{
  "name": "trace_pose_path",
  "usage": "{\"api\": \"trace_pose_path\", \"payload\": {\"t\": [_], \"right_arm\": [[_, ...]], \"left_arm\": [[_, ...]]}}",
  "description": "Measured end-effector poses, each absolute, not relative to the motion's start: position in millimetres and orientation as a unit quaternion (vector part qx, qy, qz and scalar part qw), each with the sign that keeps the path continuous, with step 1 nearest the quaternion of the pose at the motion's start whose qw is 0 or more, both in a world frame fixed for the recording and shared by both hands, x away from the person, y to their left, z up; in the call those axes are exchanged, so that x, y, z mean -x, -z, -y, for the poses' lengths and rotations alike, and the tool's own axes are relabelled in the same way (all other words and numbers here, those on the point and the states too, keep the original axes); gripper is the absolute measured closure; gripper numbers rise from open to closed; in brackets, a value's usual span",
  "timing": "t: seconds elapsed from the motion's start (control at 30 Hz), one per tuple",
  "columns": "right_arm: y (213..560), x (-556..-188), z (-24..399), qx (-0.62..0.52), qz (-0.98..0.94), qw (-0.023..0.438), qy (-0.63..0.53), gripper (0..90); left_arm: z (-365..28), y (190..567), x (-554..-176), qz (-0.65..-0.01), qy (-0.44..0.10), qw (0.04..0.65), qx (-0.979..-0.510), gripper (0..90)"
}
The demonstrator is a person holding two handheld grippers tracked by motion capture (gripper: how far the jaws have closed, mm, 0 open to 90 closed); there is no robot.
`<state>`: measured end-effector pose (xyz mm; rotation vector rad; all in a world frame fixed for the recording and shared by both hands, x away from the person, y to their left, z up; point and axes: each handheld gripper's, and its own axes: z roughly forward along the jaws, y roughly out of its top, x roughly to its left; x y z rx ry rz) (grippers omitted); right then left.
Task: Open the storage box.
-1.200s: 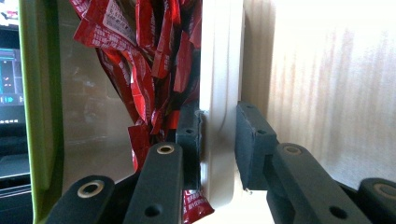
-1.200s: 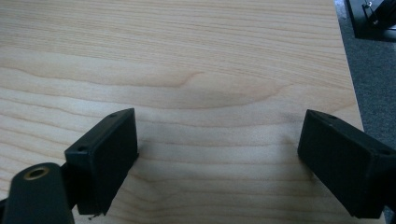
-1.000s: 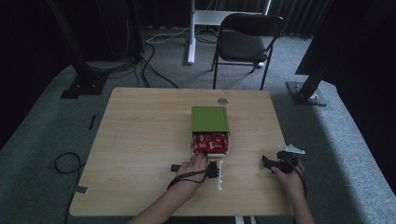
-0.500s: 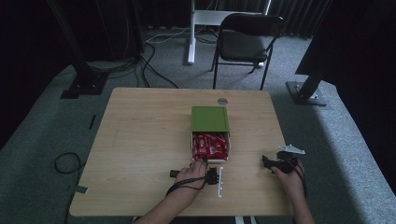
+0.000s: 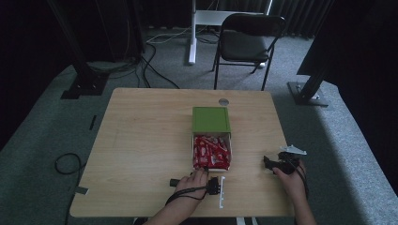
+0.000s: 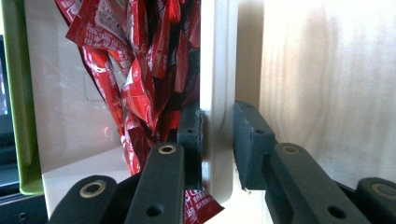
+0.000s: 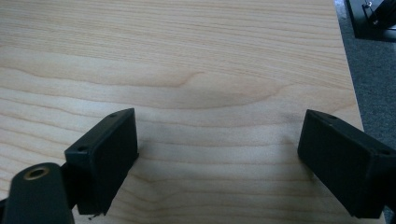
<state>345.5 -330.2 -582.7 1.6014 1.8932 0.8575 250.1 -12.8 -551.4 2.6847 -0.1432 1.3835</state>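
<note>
A white drawer tray (image 5: 194, 152) full of red packets (image 5: 212, 151) sticks out of a green sleeve (image 5: 210, 119) at mid-table. My left gripper (image 5: 205, 171) is at the tray's near end. In the left gripper view its jaws (image 6: 217, 144) are shut on the tray's white wall (image 6: 217, 70), one pad on each side. There the red packets (image 6: 140, 84) lie left of the wall and the green sleeve (image 6: 14, 93) is at the far left. My right gripper (image 5: 274, 164) rests on the table at the right, its jaws (image 7: 217, 163) wide open over bare wood.
The wooden table (image 5: 141, 140) has a round grommet (image 5: 224, 101) behind the sleeve. A black chair (image 5: 248, 42) and dark stand feet (image 5: 309, 93) are on the carpet beyond the far edge. Cables (image 5: 65, 164) lie on the floor to the left.
My left gripper has moved toward the table's near edge, and the white tray has slid farther out of the green sleeve with it. The right gripper has stayed still.
</note>
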Motion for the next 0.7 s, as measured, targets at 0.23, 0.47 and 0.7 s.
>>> {"api": "trace_pose_path", "payload": {"t": [0.23,0.47,0.7], "right_arm": [[583,-346,330,-0.590,-0.698,0.256,-0.316,11.6],[583,-346,330,-0.590,-0.698,0.256,-0.316,11.6],[583,-346,330,-0.590,-0.697,0.256,-0.316,11.6]], "left_arm": [[14,549,-244,0.045,-0.447,0.064,-0.891,75.5],[14,546,-238,0.043,-0.432,0.076,-0.898,75.6],[12,544,-235,0.043,-0.424,0.079,-0.901,75.6]]}}
